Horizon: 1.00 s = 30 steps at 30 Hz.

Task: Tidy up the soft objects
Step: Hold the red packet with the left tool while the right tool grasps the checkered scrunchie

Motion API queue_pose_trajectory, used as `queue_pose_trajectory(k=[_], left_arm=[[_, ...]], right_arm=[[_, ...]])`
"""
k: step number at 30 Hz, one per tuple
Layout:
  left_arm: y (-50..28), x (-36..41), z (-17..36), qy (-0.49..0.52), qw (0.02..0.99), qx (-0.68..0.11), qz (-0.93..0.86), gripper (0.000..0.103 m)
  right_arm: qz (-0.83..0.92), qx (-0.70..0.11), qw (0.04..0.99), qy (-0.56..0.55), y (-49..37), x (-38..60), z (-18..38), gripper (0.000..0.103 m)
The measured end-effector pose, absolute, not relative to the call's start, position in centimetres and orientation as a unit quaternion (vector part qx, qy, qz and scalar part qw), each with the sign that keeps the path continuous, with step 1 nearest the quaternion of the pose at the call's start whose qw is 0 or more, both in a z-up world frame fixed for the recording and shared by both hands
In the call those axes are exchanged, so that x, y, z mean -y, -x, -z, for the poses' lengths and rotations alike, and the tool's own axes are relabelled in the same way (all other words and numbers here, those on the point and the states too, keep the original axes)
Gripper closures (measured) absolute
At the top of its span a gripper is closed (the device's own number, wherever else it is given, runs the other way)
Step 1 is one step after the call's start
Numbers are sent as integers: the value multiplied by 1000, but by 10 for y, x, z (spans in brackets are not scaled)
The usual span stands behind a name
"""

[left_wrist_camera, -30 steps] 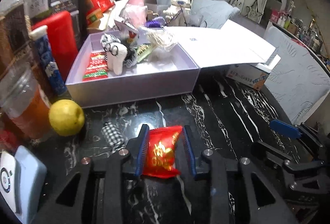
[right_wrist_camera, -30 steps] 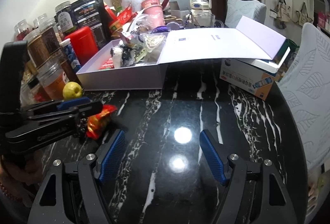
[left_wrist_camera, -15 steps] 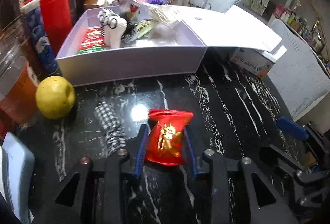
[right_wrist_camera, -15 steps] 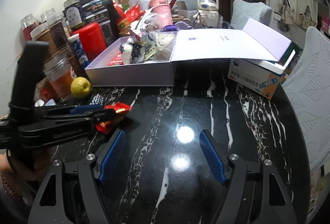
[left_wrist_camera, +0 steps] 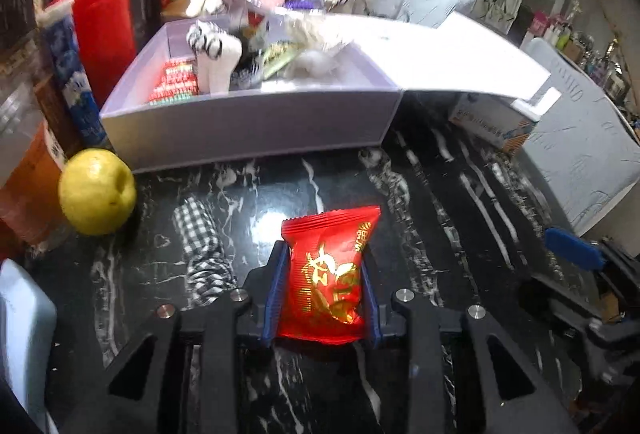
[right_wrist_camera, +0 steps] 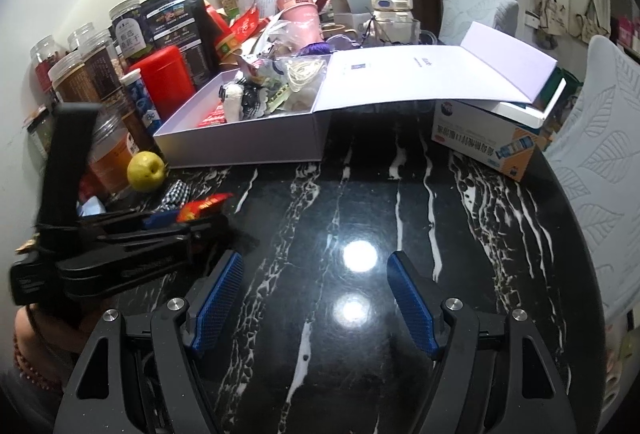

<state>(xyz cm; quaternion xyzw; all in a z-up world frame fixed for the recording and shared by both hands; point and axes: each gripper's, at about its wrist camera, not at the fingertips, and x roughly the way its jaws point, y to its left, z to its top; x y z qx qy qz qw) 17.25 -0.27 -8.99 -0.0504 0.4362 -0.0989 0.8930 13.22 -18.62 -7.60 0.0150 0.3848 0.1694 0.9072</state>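
My left gripper (left_wrist_camera: pixel 323 290) is shut on a red snack packet (left_wrist_camera: pixel 330 274) with gold print and holds it above the black marble table, short of the open lilac box (left_wrist_camera: pixel 248 122). The box holds white socks, red packets and other soft items. A black-and-white checked cloth (left_wrist_camera: pixel 202 242) lies on the table left of the packet. In the right wrist view the left gripper (right_wrist_camera: pixel 132 234) shows at the left with the red packet (right_wrist_camera: pixel 202 206) in it. My right gripper (right_wrist_camera: pixel 316 298) is open and empty over the bare table.
A yellow apple (left_wrist_camera: pixel 96 202) sits left of the box front. Jars, a red canister (left_wrist_camera: pixel 104 30) and a blue tube crowd the left side. The box lid (right_wrist_camera: pixel 432 78) lies open over a medicine carton (right_wrist_camera: pixel 484 142). White chairs stand at the right.
My left gripper closed on the red packet, lifted it off the table and carried it toward the box. The right gripper stayed open and nearly still.
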Motion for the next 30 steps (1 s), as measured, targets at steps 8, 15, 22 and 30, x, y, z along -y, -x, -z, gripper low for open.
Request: queue_pose_trajectory(k=[8,15,22,30], left_arm=[[-143,-26,52,70,911,-397,83,70],[-123,-73,55,85,918,-387,16,70],[-120,-107,78,125,905,-407,0,70],[-118,-118,79,134,907,-399,0,70]], right_arm=[[-191,-389,901,-12,-137,170,77,28],[-231,-389,892,7,-142,132,77,28],[-265,-397,878,32,-148,83,83,28],[-296,-417,859,39,-168,38,93,34]])
